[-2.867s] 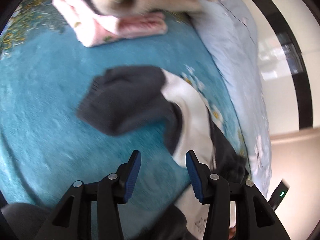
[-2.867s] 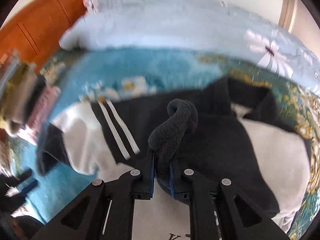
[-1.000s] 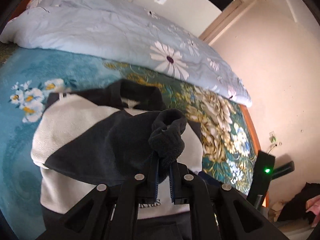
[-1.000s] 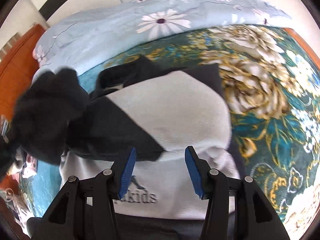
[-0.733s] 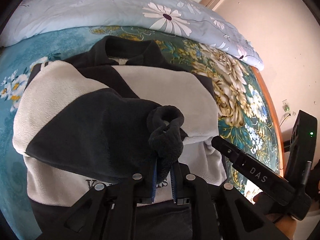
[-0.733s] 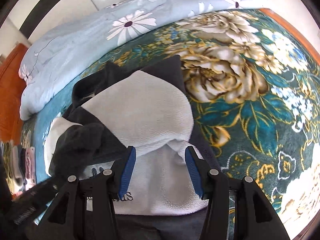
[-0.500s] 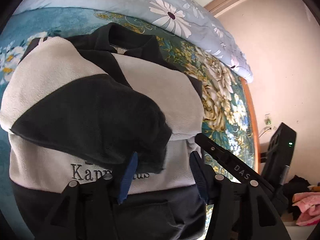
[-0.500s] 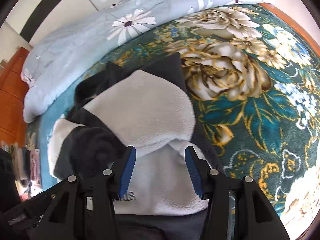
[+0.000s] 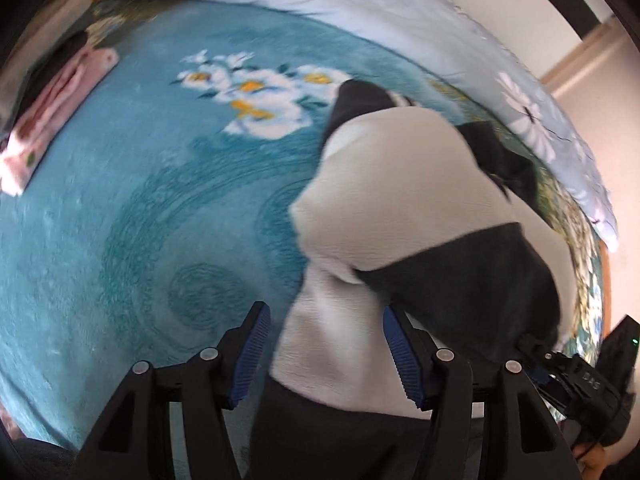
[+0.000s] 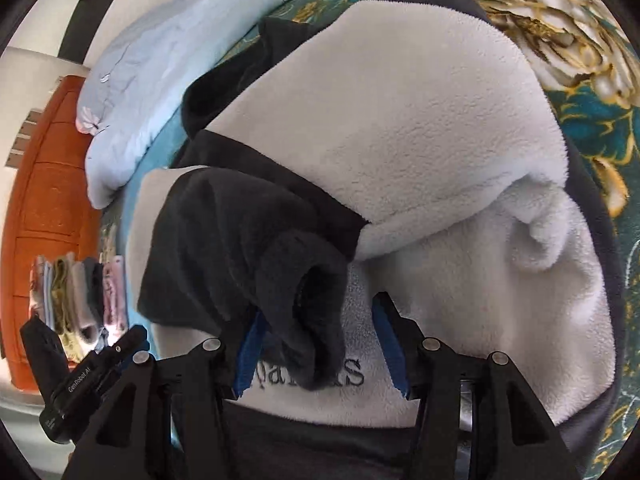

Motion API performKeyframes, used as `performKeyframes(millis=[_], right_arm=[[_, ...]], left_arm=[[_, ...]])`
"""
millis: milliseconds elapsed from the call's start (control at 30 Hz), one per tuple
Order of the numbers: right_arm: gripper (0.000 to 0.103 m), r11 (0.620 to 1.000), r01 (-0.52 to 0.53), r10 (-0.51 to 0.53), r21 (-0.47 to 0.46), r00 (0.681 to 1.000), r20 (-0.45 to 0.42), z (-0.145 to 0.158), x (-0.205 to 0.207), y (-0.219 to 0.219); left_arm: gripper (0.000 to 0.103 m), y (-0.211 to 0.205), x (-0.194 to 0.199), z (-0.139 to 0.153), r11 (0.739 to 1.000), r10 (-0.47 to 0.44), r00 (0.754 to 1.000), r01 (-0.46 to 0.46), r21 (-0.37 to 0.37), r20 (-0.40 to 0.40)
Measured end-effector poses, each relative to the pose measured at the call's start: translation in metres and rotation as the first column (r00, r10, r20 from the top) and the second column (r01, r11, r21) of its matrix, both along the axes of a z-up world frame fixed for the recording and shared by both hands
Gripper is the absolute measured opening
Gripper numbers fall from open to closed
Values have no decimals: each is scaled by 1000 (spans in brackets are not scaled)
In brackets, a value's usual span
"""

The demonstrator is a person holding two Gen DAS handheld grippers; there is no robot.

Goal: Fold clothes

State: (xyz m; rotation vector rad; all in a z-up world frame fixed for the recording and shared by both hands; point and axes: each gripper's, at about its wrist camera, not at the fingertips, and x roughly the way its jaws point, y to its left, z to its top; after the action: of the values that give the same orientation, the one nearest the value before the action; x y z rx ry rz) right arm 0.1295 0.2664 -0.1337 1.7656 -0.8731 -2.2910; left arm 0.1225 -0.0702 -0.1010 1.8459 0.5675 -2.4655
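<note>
A white and black fleece sweater (image 10: pixel 420 152) lies on the bed with both sleeves folded across its chest. Its dark sleeve cuff (image 10: pixel 316 304) rests on the lettering, loose between the fingers of my right gripper (image 10: pixel 320 348), which stands open just above it. In the left wrist view the sweater (image 9: pixel 400 208) fills the right half. My left gripper (image 9: pixel 326 354) is open over the sweater's left edge, with white fleece between the pads but not pinched. The left gripper body (image 10: pixel 88 384) shows at the lower left of the right wrist view.
A teal floral bedspread (image 9: pixel 140 220) covers the bed. A light blue duvet (image 9: pixel 360 4) lies along the far side. Folded pink clothes (image 9: pixel 52 116) sit at the far left, seen as a stack (image 10: pixel 76 300) before an orange wooden panel (image 10: pixel 44 200). The right gripper's body (image 9: pixel 580 388) is at lower right.
My left gripper let go of the dark sleeve, opened, and swung left toward the sweater's edge. My right gripper moved in low over the chest, where the cuff now lies between its fingers.
</note>
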Motion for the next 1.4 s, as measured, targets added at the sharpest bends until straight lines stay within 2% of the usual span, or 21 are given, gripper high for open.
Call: performKeyframes(millis=[33,133,233,267,333,367,433,467,533,633,700,800,900,1100,1133,1200,1400], right_arm=[[55,1000,-1,1,5,1000,4,0,-1,-4],[21,1000,-3,3,20,1000,15,-2,-5,-15],[17,993,-90,96,82,993,-74,32,-10,-26],[17,984,-118,137,136,981,-138,52,-10,-27],[17,953,-160,228,257,938,-262,94,-11,-30],[17,935,-161,263,315,913,-313,111,-10,-29],[17,927,-134,271,351,886,-376,135,-13,-16],[17,932,-113,251,344,887,-388,140,-17,-7],[17,944,-69,192,324,910,-366,131,-27,14],[17,954,-23,94,299,970,-225,88,-44,43],[17,959,-1,42,282,989,-139,56,-44,59],[17,969,50,-25,242,994,-103,40,-36,87],[17,965,75,-32,251,985,-170,55,-36,89],[20,940,35,-11,340,997,-72,31,-52,86],[22,940,32,-20,338,999,-40,22,-56,87],[22,942,42,-35,333,999,-27,15,-60,90],[28,954,41,-27,296,998,-51,30,-44,99]], left_arm=[[63,-2,0,-4,1000,10,1000,-10,1,7],[63,-5,0,-11,1000,23,1000,-23,13,17],[63,-4,-2,-12,1000,20,1000,-20,16,17],[63,-4,-3,-12,1000,18,1000,-19,18,15],[63,-3,-7,-9,999,21,1000,-21,29,7],[63,-3,-9,-8,999,23,1000,-23,32,4],[63,-2,-12,-7,999,32,999,-32,38,-1],[63,-1,-14,-7,998,34,999,-34,44,0],[63,0,-17,-11,998,44,999,-44,44,12],[63,-1,-19,-18,997,58,998,-59,39,35],[63,-6,-17,-23,996,68,996,-70,51,53],[63,-12,-13,-25,996,66,996,-69,57,56],[63,-16,-12,-28,995,65,996,-69,70,63],[63,-18,-6,-28,992,49,997,-55,115,61],[63,-19,-4,-28,992,38,997,-45,118,61],[63,-21,-1,-28,992,23,998,-30,123,57],[63,-26,6,-22,986,-8,999,2,164,33]])
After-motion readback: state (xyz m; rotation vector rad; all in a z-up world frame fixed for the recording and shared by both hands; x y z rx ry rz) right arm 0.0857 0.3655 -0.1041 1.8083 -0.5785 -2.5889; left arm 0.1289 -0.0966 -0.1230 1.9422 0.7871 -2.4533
